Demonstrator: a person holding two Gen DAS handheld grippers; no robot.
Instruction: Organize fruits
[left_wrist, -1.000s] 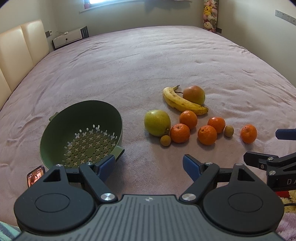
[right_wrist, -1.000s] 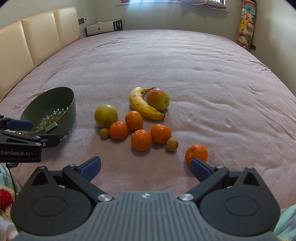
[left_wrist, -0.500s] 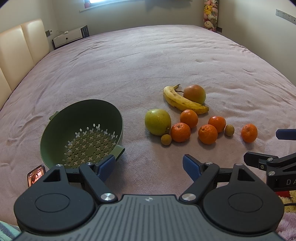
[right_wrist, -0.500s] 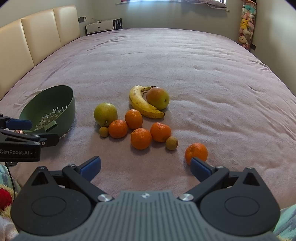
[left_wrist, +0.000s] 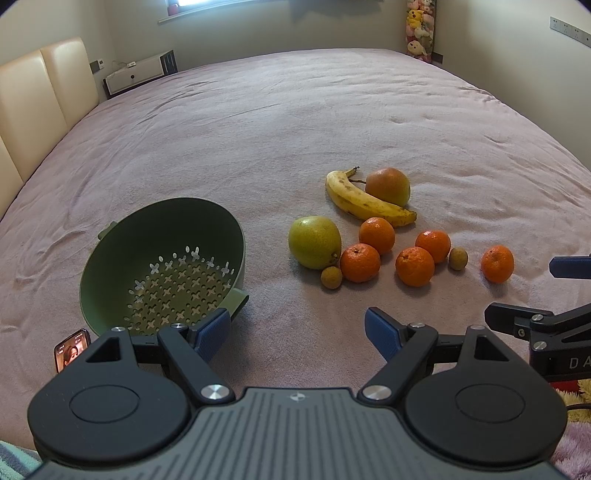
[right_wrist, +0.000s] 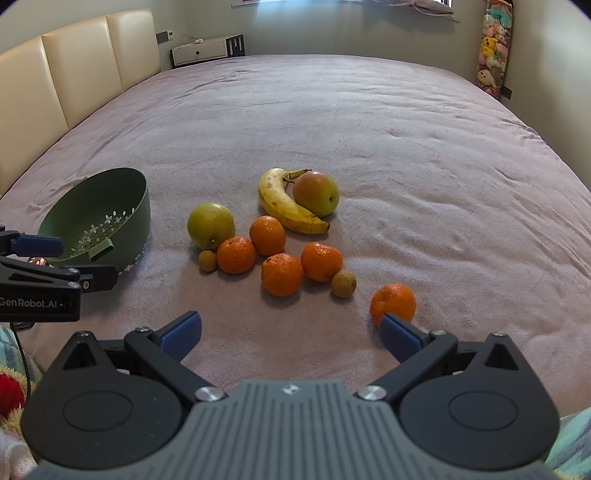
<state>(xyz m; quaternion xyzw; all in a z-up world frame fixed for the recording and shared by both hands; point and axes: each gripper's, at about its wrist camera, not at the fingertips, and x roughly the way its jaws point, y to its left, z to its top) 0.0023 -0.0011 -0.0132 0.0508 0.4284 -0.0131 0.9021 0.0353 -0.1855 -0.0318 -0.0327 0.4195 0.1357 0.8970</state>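
1. Left wrist view: the left hand-held gripper (left_wrist: 297, 332) hangs low over the bed (left_wrist: 295, 110) with its blue fingers spread wide and nothing between them.
2. Just ahead of its left finger lies a green colander (left_wrist: 162, 236), tipped on its side so the perforated bottom faces the camera; it holds no fruit.
3. To the right of the colander, well apart from it, the fruit lies in a loose cluster on the pink bedspread.
4. A green pear (left_wrist: 314, 242) is the nearest fruit to the colander, with a small brown fruit (left_wrist: 331, 277) touching its lower edge.
5. Four oranges sit in the middle of the group; the leftmost orange (left_wrist: 359, 262) touches the small brown fruit.
6. Behind them a banana (left_wrist: 365, 201) curves around a reddish pear (left_wrist: 388, 185), the two touching.
7. A second small brown fruit (left_wrist: 458, 258) lies just beside the right-hand oranges, and a lone orange (left_wrist: 497, 263) lies farther right, apart from the rest.
8. Right wrist view: the right hand-held gripper (right_wrist: 290, 332) is also wide open and empty, low over the bed.
9. Its right finger sits just in front of the lone orange (right_wrist: 393, 303), overlapping its lower edge in the picture; I cannot tell whether they touch.
10. A phone (left_wrist: 71, 350) with a lit screen lies by the colander's near side.
11. A padded cream headboard (right_wrist: 74, 74) stands along the bed's left edge.
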